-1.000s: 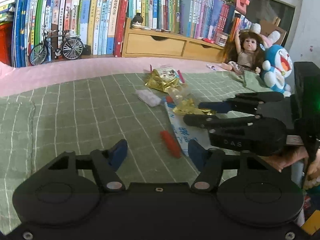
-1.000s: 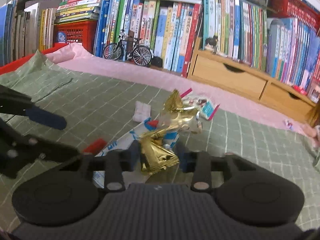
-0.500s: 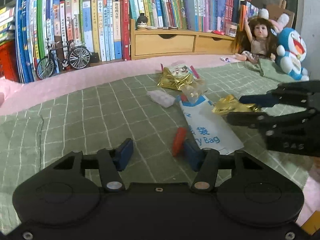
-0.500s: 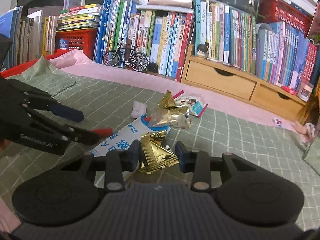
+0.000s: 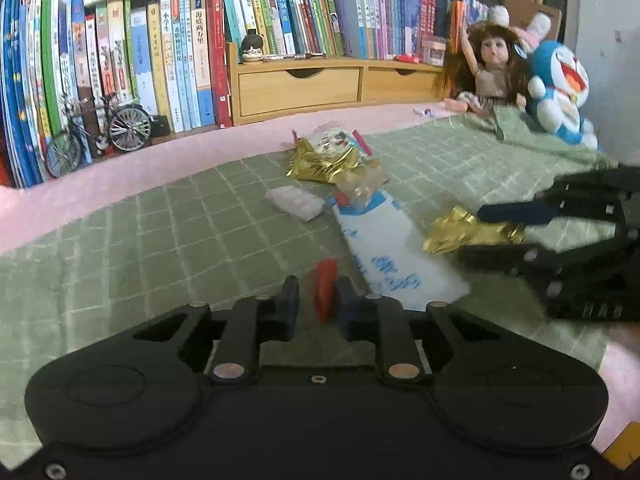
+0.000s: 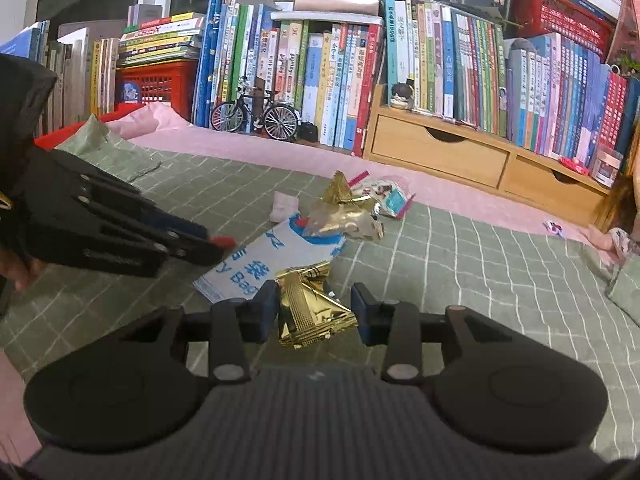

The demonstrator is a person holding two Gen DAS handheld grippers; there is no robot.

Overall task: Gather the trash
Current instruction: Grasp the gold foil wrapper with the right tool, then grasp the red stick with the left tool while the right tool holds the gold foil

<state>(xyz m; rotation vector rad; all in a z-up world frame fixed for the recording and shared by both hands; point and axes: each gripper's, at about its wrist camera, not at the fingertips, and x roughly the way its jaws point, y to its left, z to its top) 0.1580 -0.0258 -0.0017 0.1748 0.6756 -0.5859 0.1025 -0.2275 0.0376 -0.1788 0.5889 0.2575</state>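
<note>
Gripping a small red piece of trash [image 5: 325, 288], the left gripper [image 5: 318, 300] has its fingers clamped together on it just above the green checked blanket [image 5: 160, 248] that covers the bed. From the right wrist view, the same red piece [image 6: 224, 241] pokes out beyond the left gripper's [image 6: 200, 242] blue tips.

The right gripper [image 6: 314, 312] has a crumpled gold wrapper [image 6: 310, 312] between its fingers, which are easing apart; the wrapper touches the finger on the view's left side, while a small gap shows beside the other one. In the left wrist view, this wrapper [image 5: 468, 236] sticks out from the right gripper [image 5: 496, 228] at the right side of the picture.

Between the two grippers lies a flat white bag with blue print [image 5: 384, 248]. At its far end rest a clear crinkled wrapper [image 5: 360, 190] and a white tissue wad [image 5: 296, 202], and just beyond them a gold snack packet [image 5: 324, 164] with a colourful packet [image 5: 336, 140] against it.

Behind the bed stand rows of books [image 6: 328, 72], a model bicycle [image 6: 256, 118], a wooden drawer unit [image 6: 440, 148], a doll [image 5: 490, 68] and a blue plush toy [image 5: 556, 88].
</note>
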